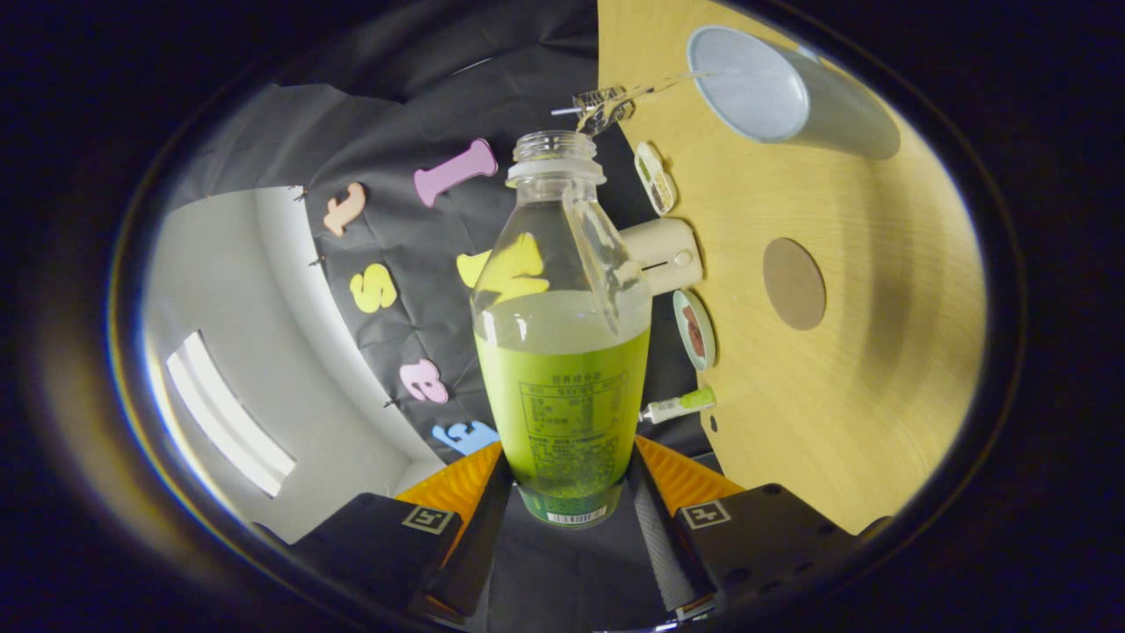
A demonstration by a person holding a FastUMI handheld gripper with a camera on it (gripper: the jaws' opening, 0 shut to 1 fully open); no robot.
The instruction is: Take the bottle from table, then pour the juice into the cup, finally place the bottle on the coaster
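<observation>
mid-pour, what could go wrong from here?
1. The stream from the bottle reaches the cup right at its near rim; a small wobble could spill onto the table.
2. The gripper clamps only the bottle's base, so it may slip.
3. The coaster sits close to the cup; returning could clip it.

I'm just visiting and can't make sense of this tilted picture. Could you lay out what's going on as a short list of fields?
gripper: gripper shut on the bottle, a finger at each side of its base
bottle: bottle open, tipped over, green label, part full
juice: thin stream running from the bottle's mouth to the cup
cup: pale cup standing on the wooden table, beyond the bottle
coaster: round brown coaster on the table, bare
stage: pouring; bottle not yet on the coaster
</observation>
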